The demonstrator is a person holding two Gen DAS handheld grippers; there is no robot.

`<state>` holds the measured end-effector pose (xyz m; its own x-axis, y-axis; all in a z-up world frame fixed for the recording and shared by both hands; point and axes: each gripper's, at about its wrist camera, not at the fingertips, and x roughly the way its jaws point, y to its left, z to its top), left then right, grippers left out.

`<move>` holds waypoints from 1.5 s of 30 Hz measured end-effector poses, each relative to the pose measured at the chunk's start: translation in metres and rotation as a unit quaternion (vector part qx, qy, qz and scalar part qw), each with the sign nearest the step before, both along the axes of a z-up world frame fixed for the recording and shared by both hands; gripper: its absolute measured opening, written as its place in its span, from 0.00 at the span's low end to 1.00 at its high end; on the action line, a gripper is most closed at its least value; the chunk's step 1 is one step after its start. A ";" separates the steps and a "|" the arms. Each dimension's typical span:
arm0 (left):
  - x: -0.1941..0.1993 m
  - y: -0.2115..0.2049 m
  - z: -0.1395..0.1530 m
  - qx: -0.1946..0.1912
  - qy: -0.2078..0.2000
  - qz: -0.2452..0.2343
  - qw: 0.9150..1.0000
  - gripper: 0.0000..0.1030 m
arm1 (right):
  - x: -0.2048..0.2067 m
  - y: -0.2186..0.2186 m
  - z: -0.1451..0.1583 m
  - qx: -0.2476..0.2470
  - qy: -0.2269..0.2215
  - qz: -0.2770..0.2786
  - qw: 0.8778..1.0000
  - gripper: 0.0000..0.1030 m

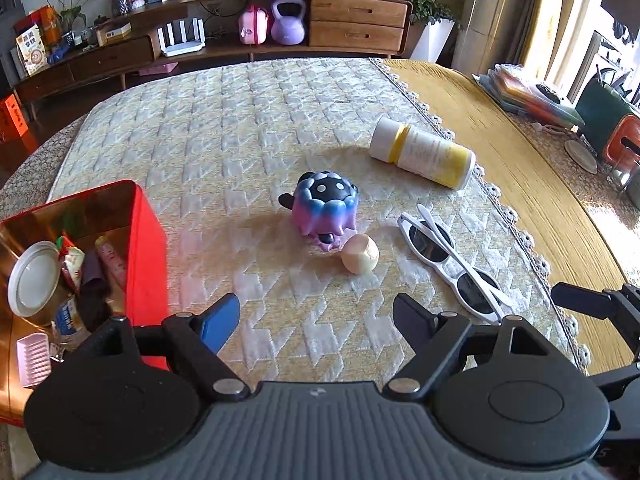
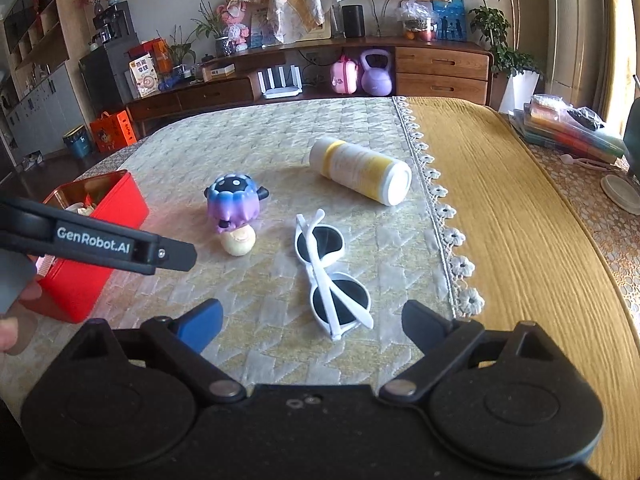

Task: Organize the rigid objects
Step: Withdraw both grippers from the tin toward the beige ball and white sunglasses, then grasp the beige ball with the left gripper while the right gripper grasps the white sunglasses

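The left gripper [image 1: 316, 320] hangs over the pale quilted mat [image 1: 240, 128], its jaws spread wide and holding nothing. Straight ahead of it lies a purple-and-blue dotted plastic toy [image 1: 324, 210], touching a small cream egg-shaped piece [image 1: 359, 255]. Ahead to its right lie folded white-framed sunglasses [image 1: 452, 264] and, farther off, a white-and-yellow cylindrical bottle [image 1: 422, 153] on its side. Just beside its left finger stands an open red metal tin [image 1: 146, 256] with assorted items inside. The right gripper [image 2: 312, 326], equally wide open and empty, has the sunglasses between its fingers.

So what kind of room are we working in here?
Most likely a home living room: a long wooden sideboard with drawers, a purple kettlebell, potted plants, and a quilted cloth-covered table.
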<state>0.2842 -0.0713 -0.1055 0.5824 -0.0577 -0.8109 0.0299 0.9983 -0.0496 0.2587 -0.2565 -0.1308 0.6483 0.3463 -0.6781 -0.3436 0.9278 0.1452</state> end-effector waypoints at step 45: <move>0.030 -0.021 -0.028 -0.008 -0.018 -0.010 1.000 0.27 | 0.022 0.007 -0.019 -0.018 -0.010 -0.011 1.000 0.40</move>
